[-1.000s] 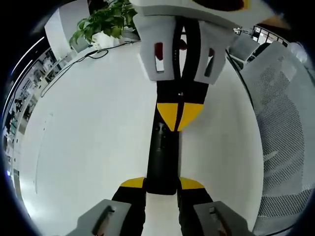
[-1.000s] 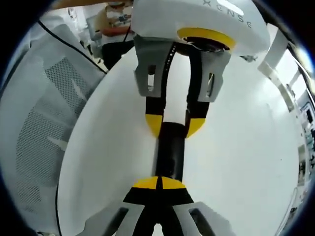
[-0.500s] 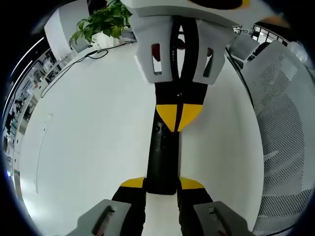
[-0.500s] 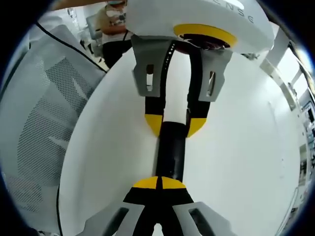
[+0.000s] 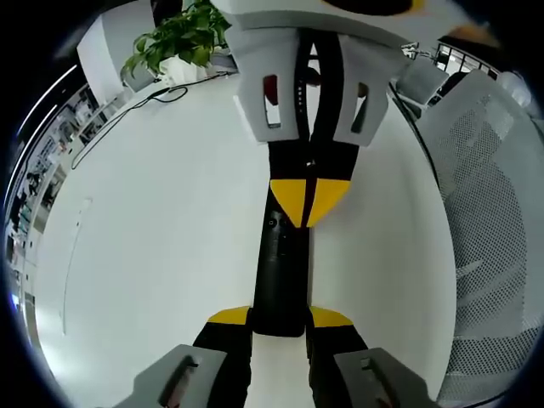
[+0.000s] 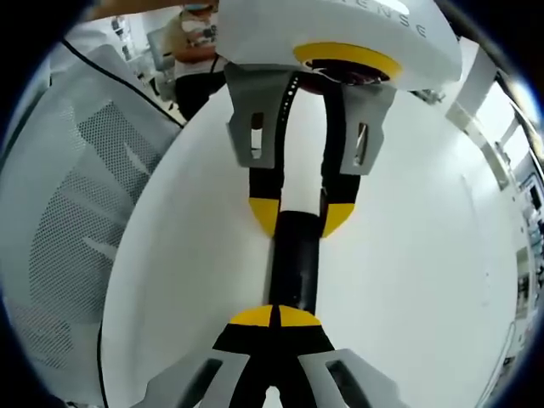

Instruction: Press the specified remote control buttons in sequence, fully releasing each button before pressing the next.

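Left hand-held gripper (image 5: 280, 319) clamps one black remote control (image 5: 282, 272) at its near end; right hand-held gripper (image 6: 275, 316), jaws closed together, tips pressing the far end. One white worktop (image 5: 153, 221) beneath, one potted plant (image 5: 174, 38), one cable (image 5: 127, 110), mesh chair (image 6: 76, 204) alongside.

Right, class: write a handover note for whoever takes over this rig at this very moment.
Left gripper: jaws clamped on one end of the slim black plastic remote control, which lies on the round white table.
Right gripper: shut, tips down on the remote's top face, apparently pressing a button.
Done: cannot tell which presses are finished.
Left: lift off fully, then press the remaining buttons.
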